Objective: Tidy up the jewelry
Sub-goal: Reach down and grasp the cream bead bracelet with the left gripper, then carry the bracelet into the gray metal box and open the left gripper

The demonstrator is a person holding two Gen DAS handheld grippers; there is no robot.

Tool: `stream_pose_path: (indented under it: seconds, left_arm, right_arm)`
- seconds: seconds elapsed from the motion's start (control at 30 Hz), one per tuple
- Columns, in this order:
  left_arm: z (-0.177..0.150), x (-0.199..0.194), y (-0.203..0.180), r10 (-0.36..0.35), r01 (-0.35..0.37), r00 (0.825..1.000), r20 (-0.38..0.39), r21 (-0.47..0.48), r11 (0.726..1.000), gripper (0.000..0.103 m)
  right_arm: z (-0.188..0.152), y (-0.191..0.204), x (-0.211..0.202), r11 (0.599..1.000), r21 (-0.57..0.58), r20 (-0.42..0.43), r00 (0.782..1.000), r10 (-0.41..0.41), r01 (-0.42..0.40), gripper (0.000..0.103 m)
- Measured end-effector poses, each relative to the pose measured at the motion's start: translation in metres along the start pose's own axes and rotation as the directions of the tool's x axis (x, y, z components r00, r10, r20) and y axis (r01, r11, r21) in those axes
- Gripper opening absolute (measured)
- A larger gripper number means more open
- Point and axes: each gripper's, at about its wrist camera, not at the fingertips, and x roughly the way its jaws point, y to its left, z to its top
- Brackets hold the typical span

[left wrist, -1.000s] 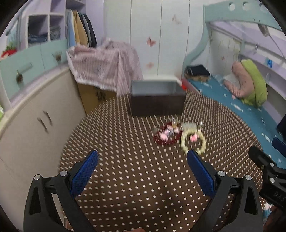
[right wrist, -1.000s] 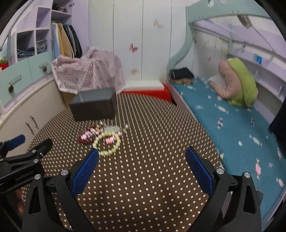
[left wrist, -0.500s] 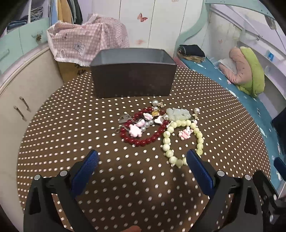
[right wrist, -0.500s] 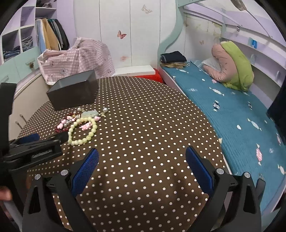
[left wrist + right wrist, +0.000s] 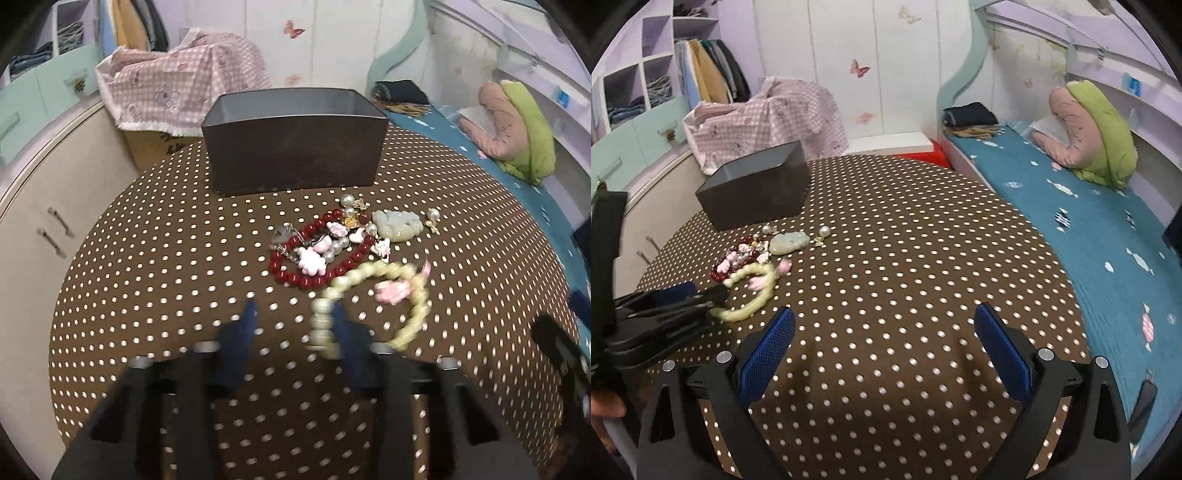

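A heap of jewelry lies on the dotted tablecloth: a red bead bracelet, pink charms, a pale jade pendant and pearls. Nearest me is a pale green bead bracelet, blurred. My left gripper is closing, and the bracelet's near left beads sit between its jaws against the right finger. A gap shows beside the left finger. Right of the pile, my right gripper hovers open over bare cloth, holding nothing. The green bracelet also shows there, beside the left gripper.
A dark open box stands behind the jewelry on the round table. A pink checked cloth covers something behind it. White cabinets run along the left. A bed with a blue sheet lies to the right.
The left gripper dropped toward the jewelry and its jaws narrowed sharply around the near side of the green bracelet, which has shifted. The right gripper sank a little and stayed open.
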Motion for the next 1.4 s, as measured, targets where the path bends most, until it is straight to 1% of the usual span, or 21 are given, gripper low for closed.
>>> stream_pose_path:
  seconds: [0.03, 0.1, 0.17, 0.2, 0.3, 0.43, 0.5, 0.63, 0.67, 0.7, 0.73, 0.8, 0.83, 0.93, 1.03, 1.07, 1.13, 1.17, 1.23, 1.37, 1.4]
  left_arm:
    - [-0.002, -0.002, 0.005, -0.009, 0.009, 1.0, 0.003, 0.014, 1.0, 0.02]
    - [-0.008, -0.007, 0.016, -0.036, 0.036, 0.999, 0.009, 0.011, 0.999, 0.011]
    - [-0.014, -0.01, 0.028, -0.043, 0.043, 0.999, 0.014, 0.002, 0.999, 0.009]
    - [-0.016, -0.013, 0.032, -0.047, 0.047, 0.999, 0.017, -0.001, 0.999, 0.008]
    - [-0.018, -0.023, 0.044, -0.091, 0.092, 0.995, 0.049, -0.031, 0.995, 0.008]
    - [-0.015, -0.042, 0.06, -0.153, 0.162, 0.982, 0.113, -0.072, 0.984, 0.008]
    - [-0.013, -0.05, 0.063, -0.162, 0.174, 0.977, 0.14, -0.081, 0.981, 0.008]
    - [-0.013, -0.064, 0.073, -0.216, 0.237, 0.958, 0.189, -0.099, 0.966, 0.008]
    - [-0.013, -0.067, 0.076, -0.245, 0.269, 0.949, 0.198, -0.102, 0.958, 0.008]
    - [-0.013, -0.066, 0.078, -0.272, 0.297, 0.942, 0.2, -0.109, 0.949, 0.008]
    - [-0.014, -0.064, 0.079, -0.279, 0.306, 0.941, 0.19, -0.125, 0.944, 0.008]
    - [-0.015, -0.055, 0.083, -0.228, 0.25, 0.962, 0.152, -0.145, 0.957, 0.008]
    - [-0.015, -0.051, 0.087, -0.206, 0.226, 0.968, 0.141, -0.144, 0.963, 0.008]
    - [-0.019, -0.045, 0.094, -0.204, 0.221, 0.973, 0.113, -0.166, 0.961, 0.008]
    - [-0.023, -0.04, 0.098, -0.194, 0.206, 0.977, 0.086, -0.167, 0.964, 0.008]
    - [-0.026, -0.039, 0.098, -0.194, 0.205, 0.978, 0.08, -0.165, 0.965, 0.008]
    - [-0.028, -0.039, 0.1, -0.188, 0.198, 0.979, 0.074, -0.161, 0.967, 0.008]
    - [-0.031, -0.039, 0.102, -0.187, 0.197, 0.98, 0.072, -0.158, 0.968, 0.008]
    - [-0.034, -0.04, 0.106, -0.184, 0.193, 0.98, 0.07, -0.161, 0.968, 0.008]
    - [-0.038, -0.039, 0.115, -0.177, 0.186, 0.982, 0.065, -0.177, 0.966, 0.008]
    - [-0.038, -0.039, 0.116, -0.17, 0.179, 0.983, 0.064, -0.18, 0.967, 0.008]
  right_arm:
    - [0.001, 0.002, 0.002, 1.0, -0.005, -0.003, 1.0, 0.006, -0.006, 0.094]
    - [0.002, 0.008, 0.007, 1.0, -0.019, -0.011, 1.0, 0.017, -0.018, 0.094]
    - [0.003, 0.014, 0.013, 0.999, -0.035, -0.024, 0.999, 0.034, -0.034, 0.094]
    - [0.004, 0.019, 0.017, 0.998, -0.046, -0.035, 0.998, 0.045, -0.046, 0.094]
    - [0.006, 0.034, 0.026, 0.993, -0.083, -0.06, 0.996, 0.073, -0.078, 0.094]
    - [0.01, 0.05, 0.04, 0.989, -0.116, -0.084, 0.993, 0.08, -0.09, 0.094]
    - [0.013, 0.055, 0.046, 0.988, -0.12, -0.093, 0.992, 0.088, -0.099, 0.094]
    - [0.019, 0.066, 0.056, 0.986, -0.125, -0.109, 0.989, 0.099, -0.112, 0.094]
    - [0.019, 0.069, 0.057, 0.984, -0.125, -0.109, 0.988, 0.11, -0.123, 0.094]
    - [0.019, 0.07, 0.057, 0.983, -0.125, -0.11, 0.987, 0.118, -0.132, 0.094]
    - [0.019, 0.074, 0.057, 0.982, -0.129, -0.115, 0.985, 0.127, -0.141, 0.094]
    - [0.018, 0.082, 0.057, 0.977, -0.142, -0.123, 0.982, 0.143, -0.16, 0.094]
    - [0.018, 0.085, 0.057, 0.975, -0.149, -0.128, 0.981, 0.149, -0.167, 0.094]
    - [0.015, 0.101, 0.057, 0.963, -0.178, -0.141, 0.973, 0.181, -0.205, 0.094]
    - [0.013, 0.12, 0.056, 0.946, -0.213, -0.149, 0.965, 0.217, -0.245, 0.093]
    - [0.013, 0.125, 0.057, 0.944, -0.226, -0.148, 0.966, 0.212, -0.242, 0.091]
    - [0.015, 0.128, 0.06, 0.946, -0.229, -0.147, 0.969, 0.2, -0.231, 0.073]
    - [0.016, 0.129, 0.063, 0.947, -0.231, -0.156, 0.969, 0.191, -0.224, 0.072]
    - [0.017, 0.131, 0.067, 0.944, -0.229, -0.171, 0.964, 0.201, -0.238, 0.065]
    - [0.017, 0.15, 0.068, 0.921, -0.269, -0.194, 0.952, 0.235, -0.282, 0.061]
    - [0.016, 0.153, 0.069, 0.917, -0.274, -0.202, 0.95, 0.24, -0.29, 0.056]
